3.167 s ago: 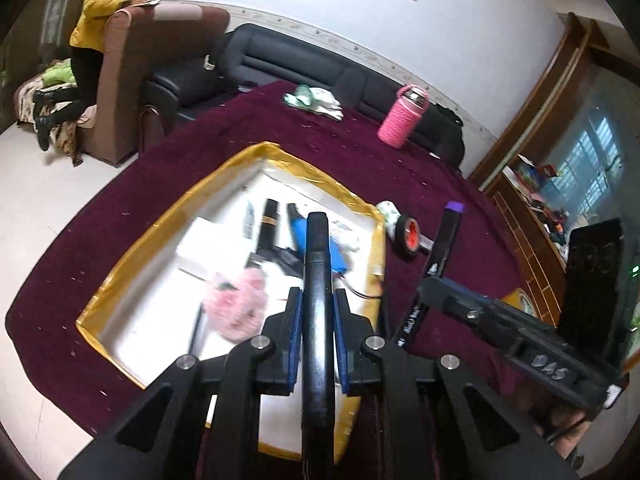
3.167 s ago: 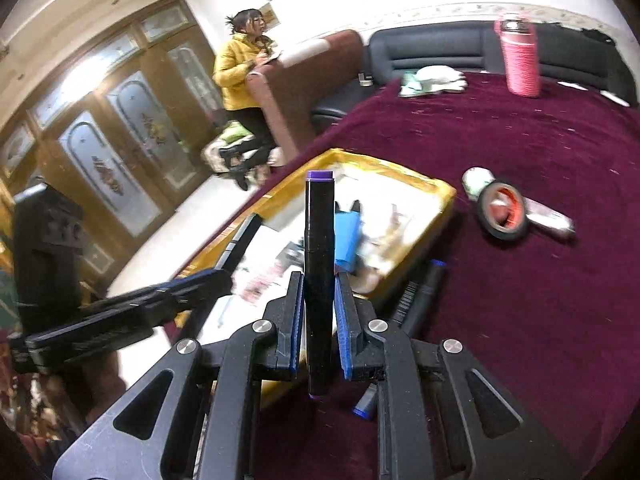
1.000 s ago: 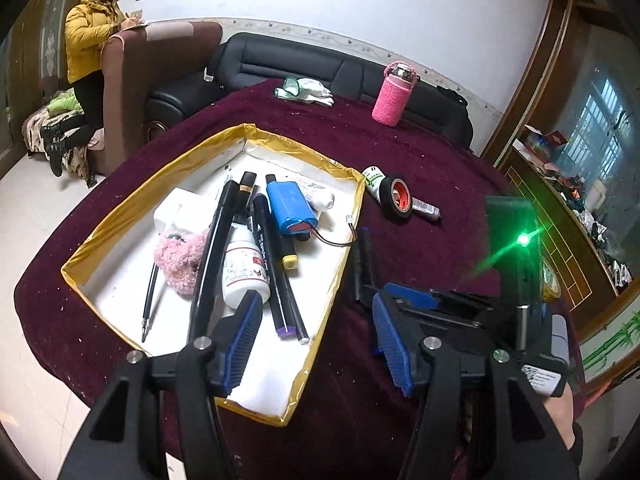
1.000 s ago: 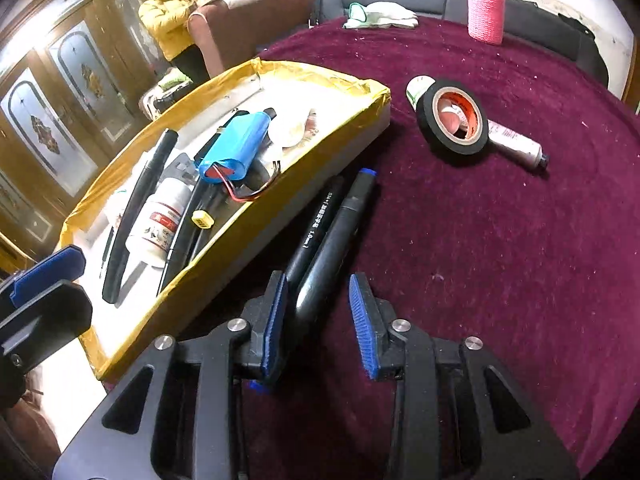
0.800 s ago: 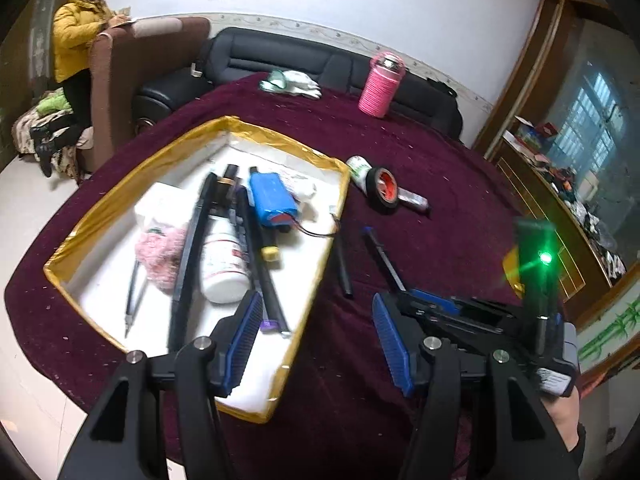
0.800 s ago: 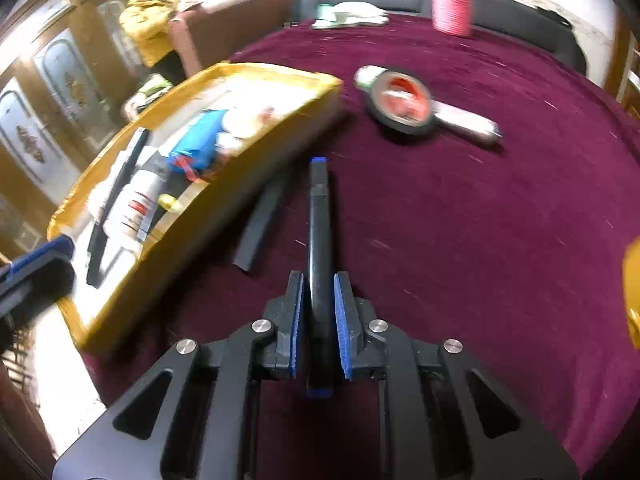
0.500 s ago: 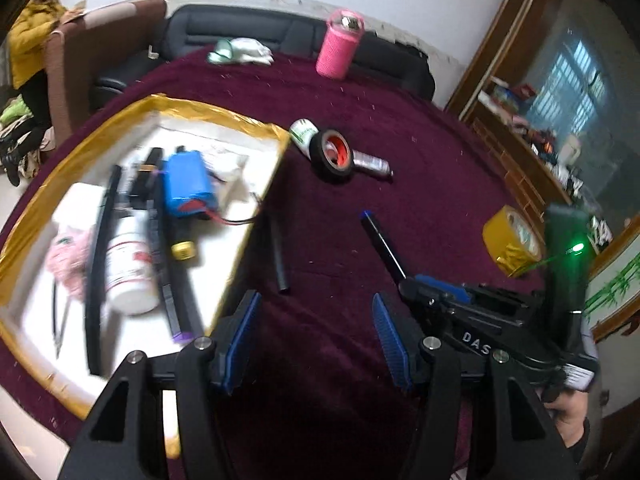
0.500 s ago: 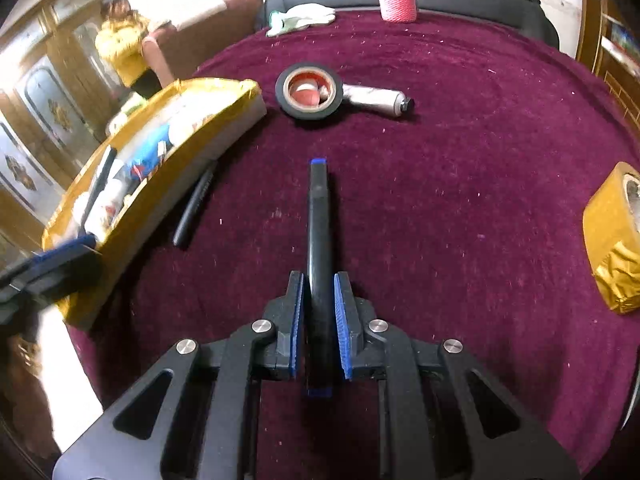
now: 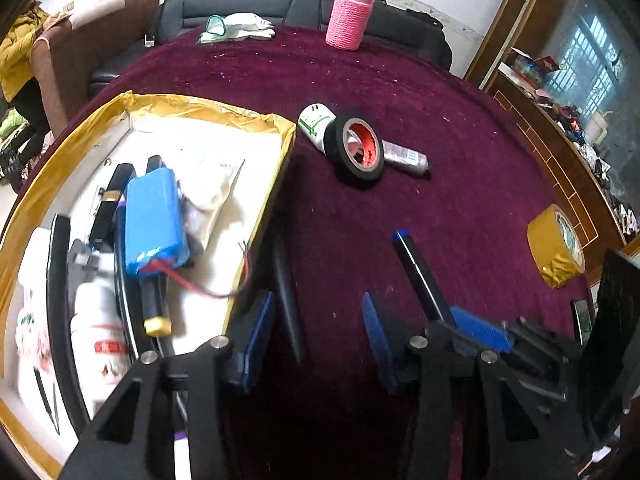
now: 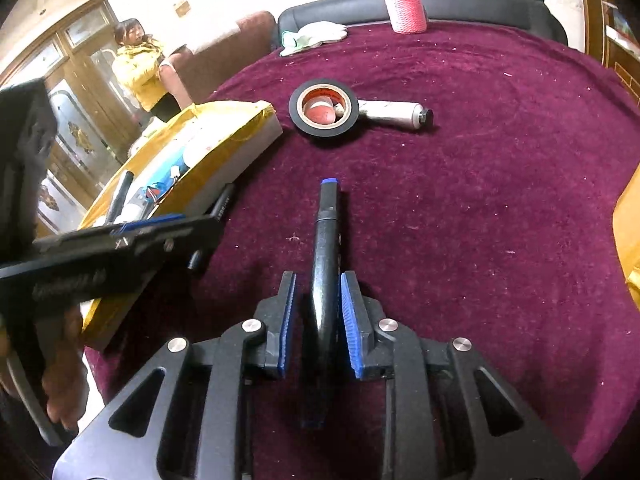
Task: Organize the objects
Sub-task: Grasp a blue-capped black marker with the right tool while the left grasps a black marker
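Note:
A black marker with a blue cap (image 10: 326, 236) lies between the jaws of my right gripper (image 10: 317, 292). The jaws stand slightly apart and do not press on it. It also shows in the left wrist view (image 9: 420, 276). My left gripper (image 9: 316, 312) is open and empty, low over the maroon cloth. A second black marker (image 9: 286, 292) lies beside the yellow-rimmed box (image 9: 208, 110), just inside the left finger. It also shows in the right wrist view (image 10: 218, 216). The box holds a blue battery pack (image 9: 154, 216), a white bottle (image 9: 98, 320) and several pens.
A black tape roll (image 9: 358, 148) leans on a white tube (image 9: 404, 156) at mid-table. A yellow tape roll (image 9: 556, 246) sits at the right. A pink bottle (image 9: 348, 14) and white gloves (image 9: 240, 26) stand at the far edge. A person in yellow (image 10: 140, 68) sits beyond.
Both grippers have let go of the markers they held. The right gripper then shut on the blue-capped marker and has now opened a little around it. The left gripper moved right, over the second marker.

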